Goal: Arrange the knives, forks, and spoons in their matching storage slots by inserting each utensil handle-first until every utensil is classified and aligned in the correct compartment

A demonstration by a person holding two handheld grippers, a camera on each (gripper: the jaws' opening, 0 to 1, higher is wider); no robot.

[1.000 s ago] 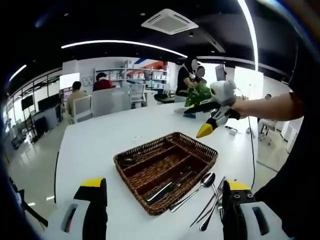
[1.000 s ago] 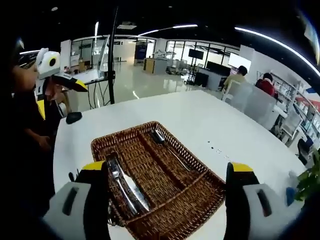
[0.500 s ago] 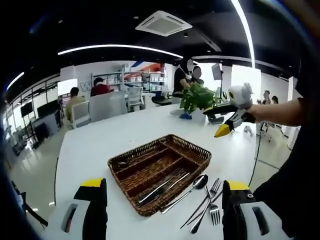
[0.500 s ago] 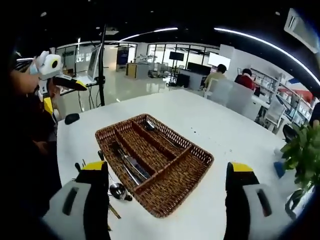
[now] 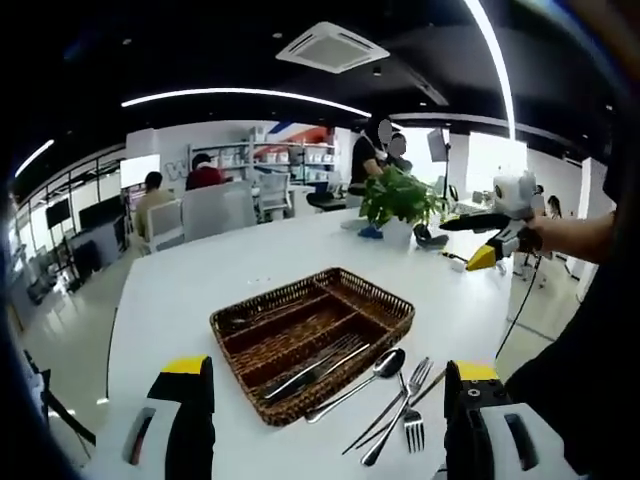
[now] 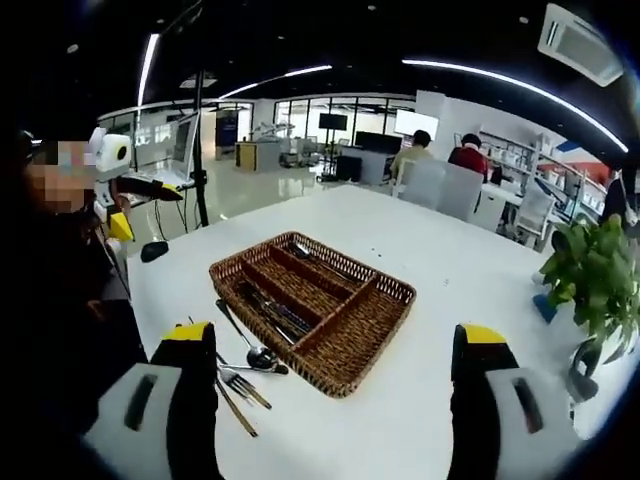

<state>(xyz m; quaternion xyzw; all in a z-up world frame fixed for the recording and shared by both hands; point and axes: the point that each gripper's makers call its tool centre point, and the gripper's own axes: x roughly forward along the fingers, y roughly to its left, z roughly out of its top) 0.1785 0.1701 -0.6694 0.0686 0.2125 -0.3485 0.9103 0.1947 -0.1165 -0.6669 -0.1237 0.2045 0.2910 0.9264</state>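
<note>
Bright ceiling strips, fisheye-warped edges.

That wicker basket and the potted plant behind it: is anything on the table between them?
No. In the left gripper view, only bare white table lies between the wicker basket and the potted plant.

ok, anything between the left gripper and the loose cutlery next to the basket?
Nothing visible. In the left gripper view, the spoon and forks lie on bare white table beside the wicker basket, just ahead of the open left gripper. The right gripper is held high, off to the side.
</note>
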